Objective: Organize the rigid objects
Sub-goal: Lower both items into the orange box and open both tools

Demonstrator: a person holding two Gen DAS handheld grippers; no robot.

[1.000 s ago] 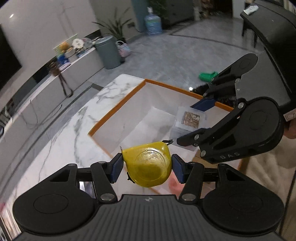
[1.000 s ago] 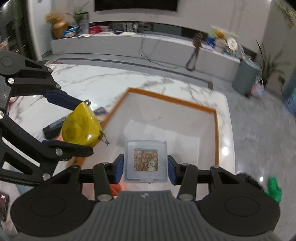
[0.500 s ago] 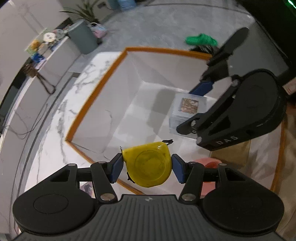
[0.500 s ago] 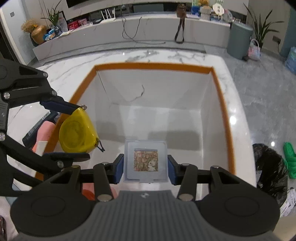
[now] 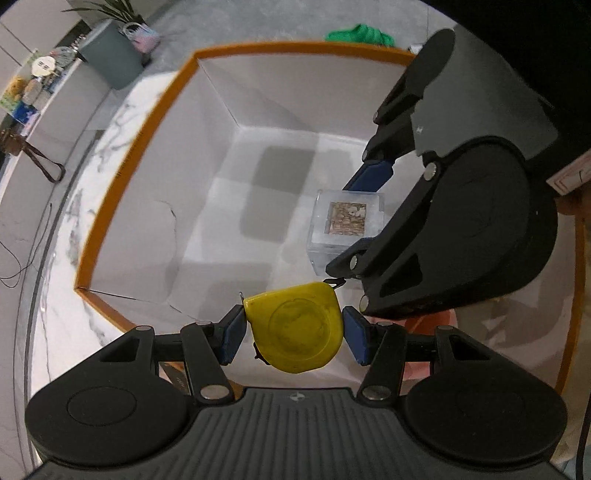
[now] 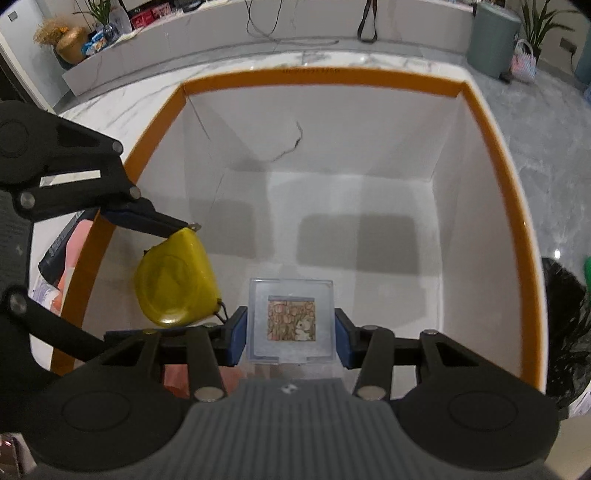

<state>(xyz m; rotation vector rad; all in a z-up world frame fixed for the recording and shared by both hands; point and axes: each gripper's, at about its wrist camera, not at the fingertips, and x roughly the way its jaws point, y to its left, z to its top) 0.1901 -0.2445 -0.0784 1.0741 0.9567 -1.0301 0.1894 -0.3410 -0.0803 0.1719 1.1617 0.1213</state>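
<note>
Both tongs are hanging over the open orange-rimmed box [image 6: 491,122], the left tongs [image 5: 293,330] clamping a yellow tape measure [image 5: 297,328] beside the right tongs [image 6: 290,328], which are clamping a clear square case [image 6: 291,321], with the bare box floor lying straight below.

- This is a home, a living room by the look of it.
- Beyond the tongs a long low marble ledge [image 6: 229,48] runs along the wall, loaded with household clutter: a gold vase of dried grass [image 6: 72,44], snack packets, loose cables.
- Far right of the tongs stands a grey-green lidded bin [image 6: 493,37], with a leafy potted plant [image 6: 535,18] and a small pastel basket bag [image 6: 523,62] beside it.
- Polished grey stone floor [image 6: 546,122] spreads to the right.
- Directly under the tongs sits a white marble table [image 5: 62,295] carrying an orange-rimmed white box [image 6: 325,79].
</note>
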